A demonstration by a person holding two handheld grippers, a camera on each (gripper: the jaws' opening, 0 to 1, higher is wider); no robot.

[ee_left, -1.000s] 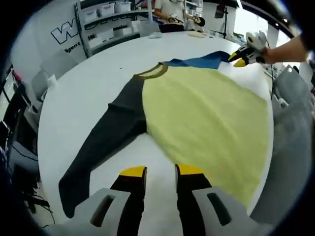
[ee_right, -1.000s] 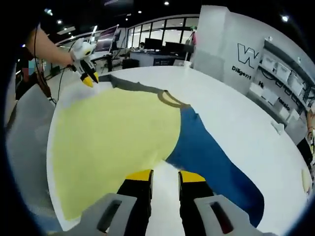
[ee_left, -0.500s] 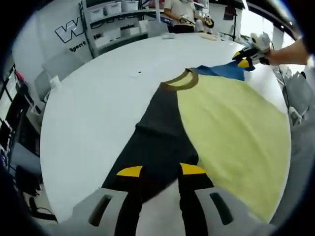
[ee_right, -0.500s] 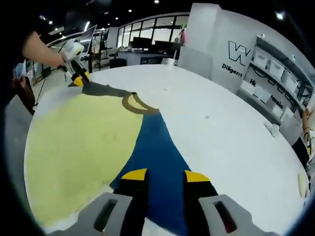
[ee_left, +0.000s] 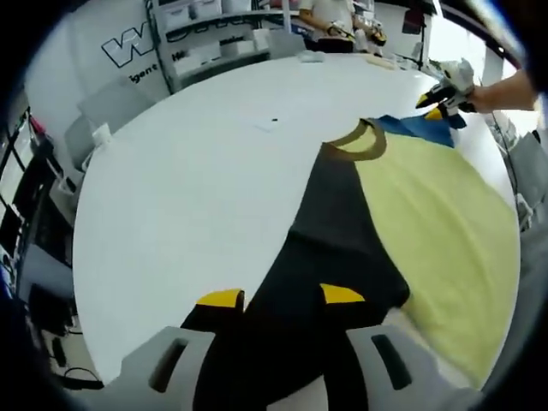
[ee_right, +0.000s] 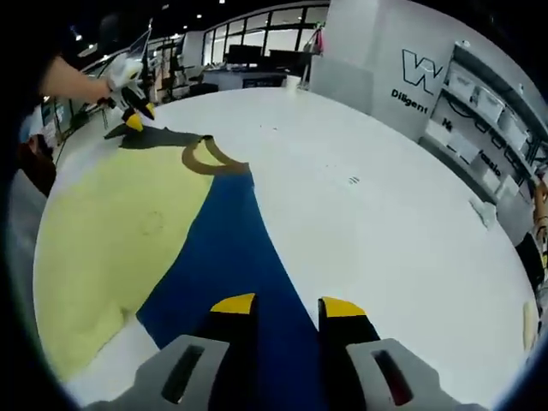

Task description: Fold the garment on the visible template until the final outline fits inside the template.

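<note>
A long-sleeved shirt lies flat on the white round table (ee_left: 188,180). Its body (ee_left: 445,223) is pale yellow, with an olive collar (ee_left: 360,144). One sleeve is dark grey (ee_left: 330,231) and the other blue (ee_right: 235,257). My left gripper (ee_left: 281,296) is open, its yellow-tipped jaws straddling the dark grey sleeve from just above. My right gripper (ee_right: 287,305) is open in the same way over the blue sleeve. Each gripper is also seen far off in the other's view: the right gripper (ee_left: 443,88) near the blue sleeve's end, the left gripper (ee_right: 128,101) by the dark sleeve (ee_right: 150,137).
The yellow body (ee_right: 111,231) reaches close to the table's edge. Shelves with white boxes (ee_left: 214,30) stand behind the table, and a person (ee_left: 330,17) is at its far side. A small white object (ee_right: 481,216) lies on the table to the right.
Both grippers have moved from beside the yellow body out along the sleeves: the left now sits over the dark grey sleeve, the right over the blue one. The shirt lies as before.
</note>
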